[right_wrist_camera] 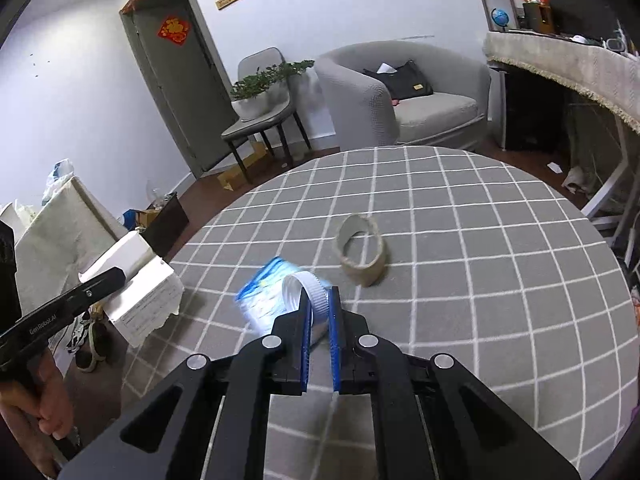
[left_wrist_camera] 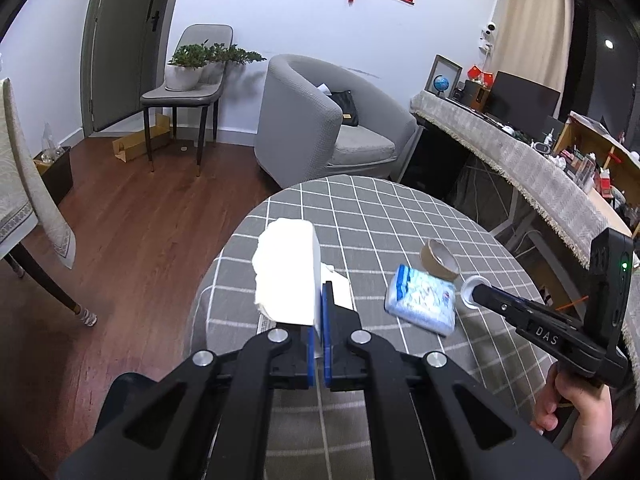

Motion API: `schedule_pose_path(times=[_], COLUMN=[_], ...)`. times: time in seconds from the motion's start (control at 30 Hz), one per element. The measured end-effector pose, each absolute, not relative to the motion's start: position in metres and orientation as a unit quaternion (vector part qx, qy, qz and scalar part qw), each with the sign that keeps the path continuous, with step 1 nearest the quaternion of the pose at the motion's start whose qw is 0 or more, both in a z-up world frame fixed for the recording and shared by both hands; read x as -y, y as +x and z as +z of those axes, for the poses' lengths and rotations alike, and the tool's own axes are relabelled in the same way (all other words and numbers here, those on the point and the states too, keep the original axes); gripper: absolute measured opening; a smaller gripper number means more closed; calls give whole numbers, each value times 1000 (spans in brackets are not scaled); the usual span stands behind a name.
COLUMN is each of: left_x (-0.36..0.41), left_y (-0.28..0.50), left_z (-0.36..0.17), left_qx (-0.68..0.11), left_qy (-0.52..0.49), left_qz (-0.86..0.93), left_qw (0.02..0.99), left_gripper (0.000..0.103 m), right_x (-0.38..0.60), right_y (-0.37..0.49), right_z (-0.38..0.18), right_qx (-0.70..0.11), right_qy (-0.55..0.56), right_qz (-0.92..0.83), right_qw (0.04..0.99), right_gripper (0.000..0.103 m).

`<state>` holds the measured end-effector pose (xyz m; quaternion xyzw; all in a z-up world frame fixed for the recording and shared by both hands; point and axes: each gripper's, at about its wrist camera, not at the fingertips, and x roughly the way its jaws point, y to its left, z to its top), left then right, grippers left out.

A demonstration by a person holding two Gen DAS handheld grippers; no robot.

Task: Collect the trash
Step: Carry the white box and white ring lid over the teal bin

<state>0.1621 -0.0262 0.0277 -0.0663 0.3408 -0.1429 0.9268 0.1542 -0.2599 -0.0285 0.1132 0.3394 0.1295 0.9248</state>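
Note:
My left gripper (left_wrist_camera: 320, 296) is shut on a torn white cardboard box (left_wrist_camera: 286, 272), held raised over the left edge of the round checked table (left_wrist_camera: 360, 216). In the right wrist view the same box (right_wrist_camera: 136, 288) hangs beside the table with the left gripper (right_wrist_camera: 118, 276) on it. My right gripper (right_wrist_camera: 322, 300) is shut on a white ribbed bottle cap (right_wrist_camera: 304, 290), lifted a little above the cloth. Under it lies a blue and white tissue pack (right_wrist_camera: 260, 300), blurred. An empty brown tape roll (right_wrist_camera: 362, 252) rests just beyond.
A dark bin (right_wrist_camera: 168, 224) with clutter stands on the wooden floor left of the table. Farther back are a grey armchair (left_wrist_camera: 320, 120), a chair with potted plants (left_wrist_camera: 188, 76) and a long covered desk (left_wrist_camera: 520, 160) on the right. A hand (left_wrist_camera: 576, 412) holds the right gripper.

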Motion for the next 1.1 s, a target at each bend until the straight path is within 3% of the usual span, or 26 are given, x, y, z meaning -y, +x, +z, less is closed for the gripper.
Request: schedule_pose_path(times=[0.7, 1.1], left_x=[-27, -72], left_y=[101, 99], left_z=[29, 1], left_qx=[-336, -369], left_qy=[-22, -11], left_qz=[-134, -109], left_qw=[932, 923], left_gripper=[4, 4], right_x=[182, 112], right_y=[110, 117], right_z=[-24, -22], right_qx=[-326, -324], right_qy=[81, 65], right_qz=[192, 244], right_qw=[922, 912], right_gripper=[8, 8])
